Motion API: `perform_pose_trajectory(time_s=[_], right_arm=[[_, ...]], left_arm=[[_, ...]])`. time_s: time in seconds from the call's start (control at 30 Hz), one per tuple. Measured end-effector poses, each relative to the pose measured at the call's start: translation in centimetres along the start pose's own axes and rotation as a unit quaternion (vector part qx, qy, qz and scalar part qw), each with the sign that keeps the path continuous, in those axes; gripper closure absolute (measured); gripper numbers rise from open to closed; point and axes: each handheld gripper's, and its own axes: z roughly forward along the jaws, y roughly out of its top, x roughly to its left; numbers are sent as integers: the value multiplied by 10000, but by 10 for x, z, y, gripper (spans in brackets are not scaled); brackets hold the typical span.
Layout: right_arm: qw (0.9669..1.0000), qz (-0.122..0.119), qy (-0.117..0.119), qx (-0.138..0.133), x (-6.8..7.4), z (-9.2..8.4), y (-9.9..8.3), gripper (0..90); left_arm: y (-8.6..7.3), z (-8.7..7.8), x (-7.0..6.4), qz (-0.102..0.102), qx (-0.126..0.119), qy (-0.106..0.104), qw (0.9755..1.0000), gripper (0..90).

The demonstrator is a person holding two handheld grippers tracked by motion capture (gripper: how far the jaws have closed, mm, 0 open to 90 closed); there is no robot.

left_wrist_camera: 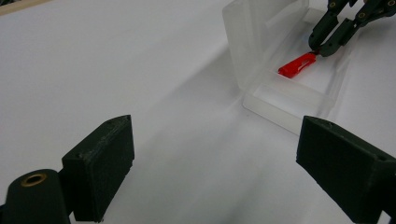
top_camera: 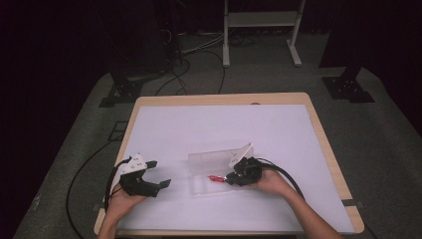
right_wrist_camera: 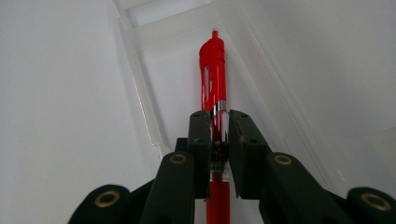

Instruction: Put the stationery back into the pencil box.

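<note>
A red pen (right_wrist_camera: pixel 214 74) is clamped between the jaws of my right gripper (right_wrist_camera: pixel 217 122), which is shut on its barrel. The pen's clicker end points into a clear plastic case (right_wrist_camera: pixel 140 102) lying open on the white table. From above, the right gripper (top_camera: pixel 230 178) holds the red pen (top_camera: pixel 216 178) over the case's tray (top_camera: pixel 201 187), with the lid (top_camera: pixel 216 158) standing up behind. My left gripper (top_camera: pixel 160 175) rests open at the near left with nothing between its fingers. Its own view looks across the bare table at the case (left_wrist_camera: pixel 275 100), the pen (left_wrist_camera: pixel 297 65) and the right gripper (left_wrist_camera: pixel 322 49).
The white mat (top_camera: pixel 209 129) covers a wooden table (top_camera: pixel 328 149). Black cables trail from both grippers off the near edge. Beyond the table are floor cables and a white metal stand (top_camera: pixel 261 30).
</note>
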Motion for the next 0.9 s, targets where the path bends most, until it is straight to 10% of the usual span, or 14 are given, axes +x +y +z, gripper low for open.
perform_pose_trajectory(time_s=[0.9], right_arm=[[9942,693,-285,-773,-8,-49,-24,509]], left_arm=[[1,2,1,-21,2,-43,10000,104]])
